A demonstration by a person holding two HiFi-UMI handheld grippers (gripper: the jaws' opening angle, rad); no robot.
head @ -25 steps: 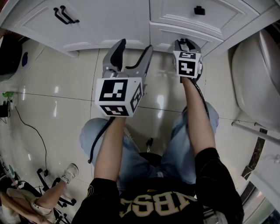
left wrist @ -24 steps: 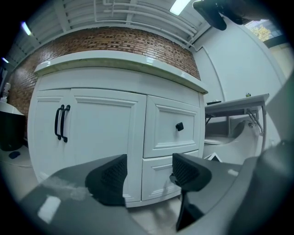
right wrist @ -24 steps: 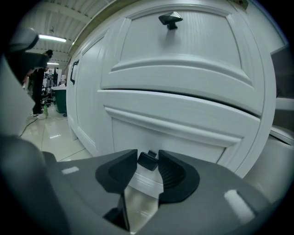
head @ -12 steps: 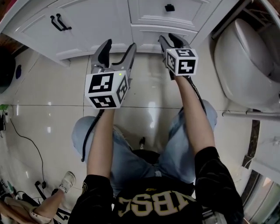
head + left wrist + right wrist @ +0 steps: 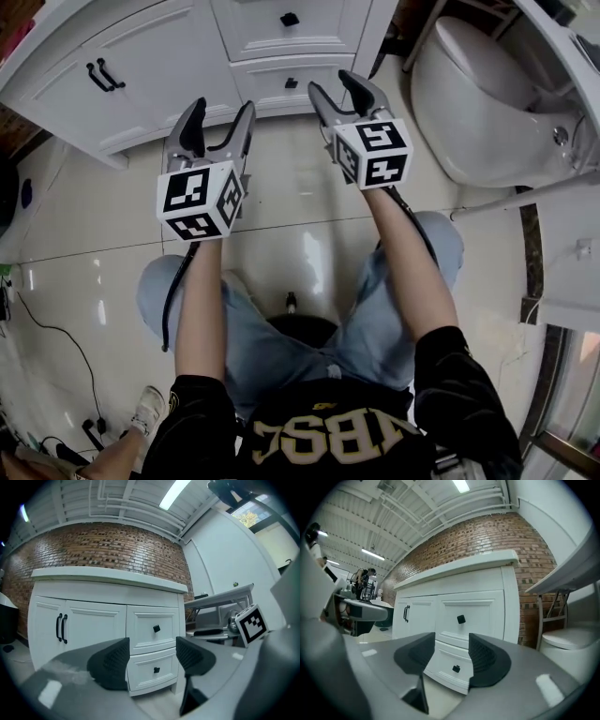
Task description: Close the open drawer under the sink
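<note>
Drawer [image 5: 284, 84], lowest in the vanity [image 5: 159, 56], looks already pushed in. It is likely rigid and free-sliding, so press its flat front. Left hand-held gripper [image 5: 220, 112] stands apart, empty; right hand-held gripper [image 5: 336, 86] is opening, empty.

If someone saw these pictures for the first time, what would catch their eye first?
The left gripper and right gripper, each bearing a black-and-white marker cube, fill the middle of the head view, both empty; the right one's jaws are opening. Ahead stands a white cabinet with its lower drawer, and a white toilet sits at the right.
</note>
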